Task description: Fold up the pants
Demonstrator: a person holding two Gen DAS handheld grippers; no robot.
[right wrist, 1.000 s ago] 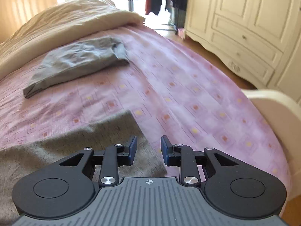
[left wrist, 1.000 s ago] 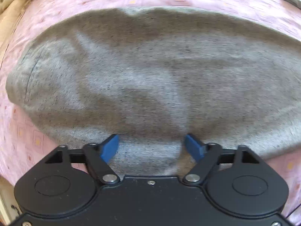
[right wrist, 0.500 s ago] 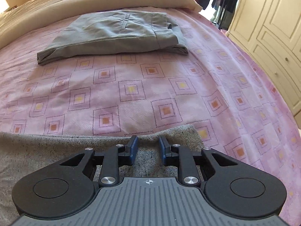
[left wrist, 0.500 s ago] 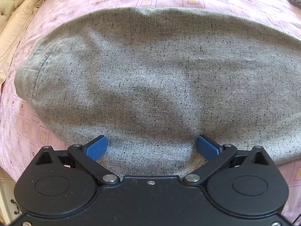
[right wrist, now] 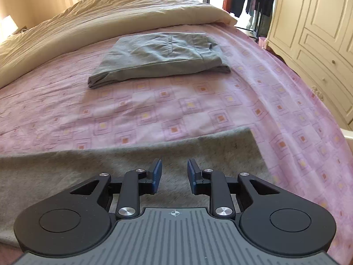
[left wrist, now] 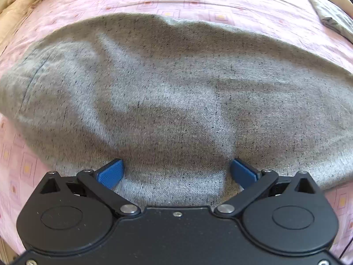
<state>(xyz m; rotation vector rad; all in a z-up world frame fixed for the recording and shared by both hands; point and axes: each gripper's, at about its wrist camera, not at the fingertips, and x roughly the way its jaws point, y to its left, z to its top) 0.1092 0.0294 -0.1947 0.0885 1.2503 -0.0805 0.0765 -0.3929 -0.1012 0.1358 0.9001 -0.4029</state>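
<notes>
Left claw (left wrist: 175, 173) stands wide apart, blue pads (left wrist: 110, 173) hovering just over the near edge of the speckled grey pants (left wrist: 176, 92), nothing pinched between them. Right claw (right wrist: 174, 175) is narrow, its jaws opening a little, nothing between the pads; it sits above the pants' right end near the far corner (right wrist: 245, 132). Whether either claw touches the cloth cannot be told. The pants lie flat across the near side of the bed, on the pink patterned bedspread (right wrist: 154, 110), spread lengthwise with a stitched hem at the left end (left wrist: 28, 81) and soft ripples across the middle. Further off, well apart, a second pair of green-grey trousers (right wrist: 158, 57) lies already folded, and beyond that a cream duvet (right wrist: 110, 13); a wardrobe (right wrist: 320, 33) stands to the right. Likely risks: a wide left claw could scoop the bedspread along with the cloth, or catch only the top layer so the fold drags crooked. The ripples could get trapped in the fold. The narrow right claw may miss the edge entirely.
</notes>
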